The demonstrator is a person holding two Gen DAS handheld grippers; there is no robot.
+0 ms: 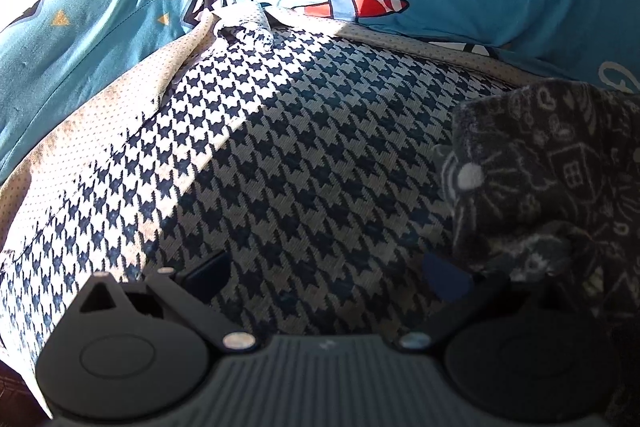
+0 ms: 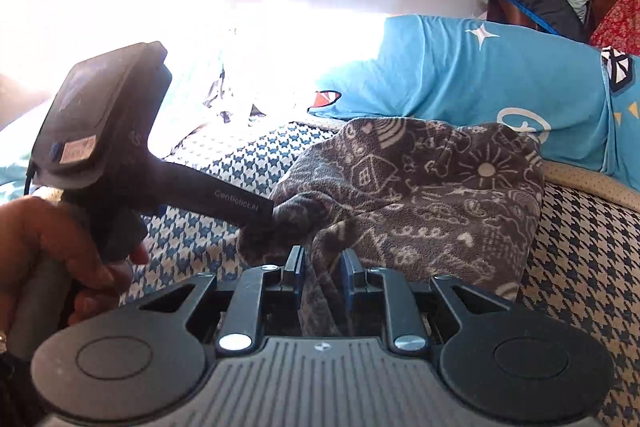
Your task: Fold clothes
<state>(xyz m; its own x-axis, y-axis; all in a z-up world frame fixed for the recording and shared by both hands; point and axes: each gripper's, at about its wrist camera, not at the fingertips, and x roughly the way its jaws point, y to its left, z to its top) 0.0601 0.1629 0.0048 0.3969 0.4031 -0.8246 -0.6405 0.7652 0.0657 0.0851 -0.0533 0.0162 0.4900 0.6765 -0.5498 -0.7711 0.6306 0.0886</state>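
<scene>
L tongs [image 1: 324,275] gape wide over houndstooth cover [image 1: 280,155], nothing between; from R cam their tip touches grey printed garment [image 2: 420,187], grip there unclear. R tongs [image 2: 322,267] nearly closed, pinching a fold of it. Garment bunched at 3 o'clock of L view. I'd lift the R edge slow, L pinning the opposite edge. Count: 1 grey garment, 1 blue tee [image 2: 480,75], 2 tongs.
</scene>
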